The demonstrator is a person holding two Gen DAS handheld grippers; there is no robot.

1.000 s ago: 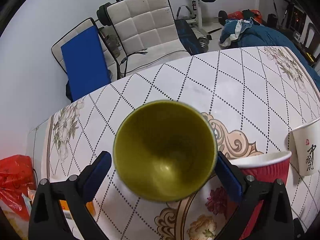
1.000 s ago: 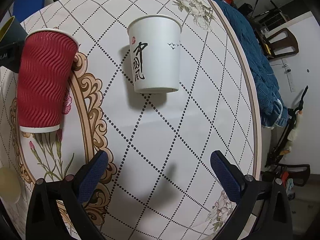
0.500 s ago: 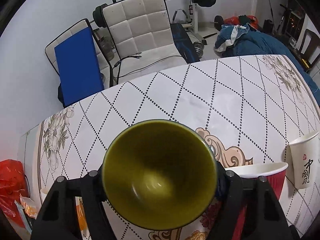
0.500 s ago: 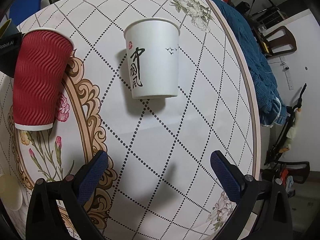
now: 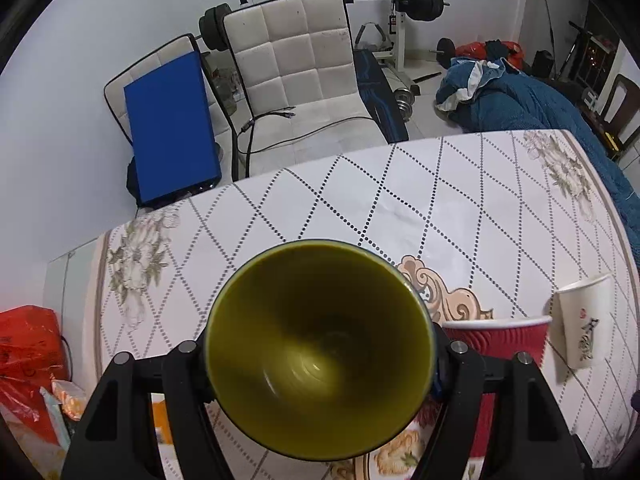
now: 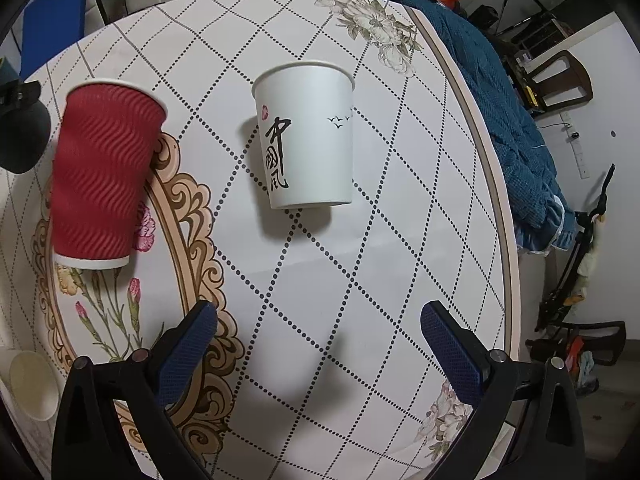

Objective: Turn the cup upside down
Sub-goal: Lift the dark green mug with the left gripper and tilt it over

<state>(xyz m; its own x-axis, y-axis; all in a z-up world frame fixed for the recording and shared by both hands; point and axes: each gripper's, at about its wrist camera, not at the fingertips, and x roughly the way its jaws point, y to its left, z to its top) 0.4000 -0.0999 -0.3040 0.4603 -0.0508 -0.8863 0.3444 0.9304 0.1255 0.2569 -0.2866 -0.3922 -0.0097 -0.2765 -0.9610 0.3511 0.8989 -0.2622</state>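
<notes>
My left gripper [image 5: 320, 364] is shut on a dark cup with an olive-green inside [image 5: 320, 350]. The cup's mouth faces the camera and it is held above the table. It also shows as a dark shape at the left edge of the right wrist view [image 6: 22, 136]. A red ribbed paper cup [image 6: 100, 176] stands upright just right of it [image 5: 504, 340]. A white paper cup with black characters [image 6: 306, 140] stands upright further right [image 5: 580, 320]. My right gripper [image 6: 320, 344] is open and empty, above the table in front of the white cup.
The round table [image 6: 400, 240] has a white diamond-pattern cloth. A small pale cup [image 6: 30, 384] lies near its left front edge. White chairs [image 5: 304, 68], a blue board [image 5: 172, 132] and a blue blanket [image 6: 512, 120] lie beyond the table. Red bags [image 5: 28, 352] sit at the left.
My left gripper closed on the dark cup and lifted it a little. The right gripper stayed open and shifted slightly.
</notes>
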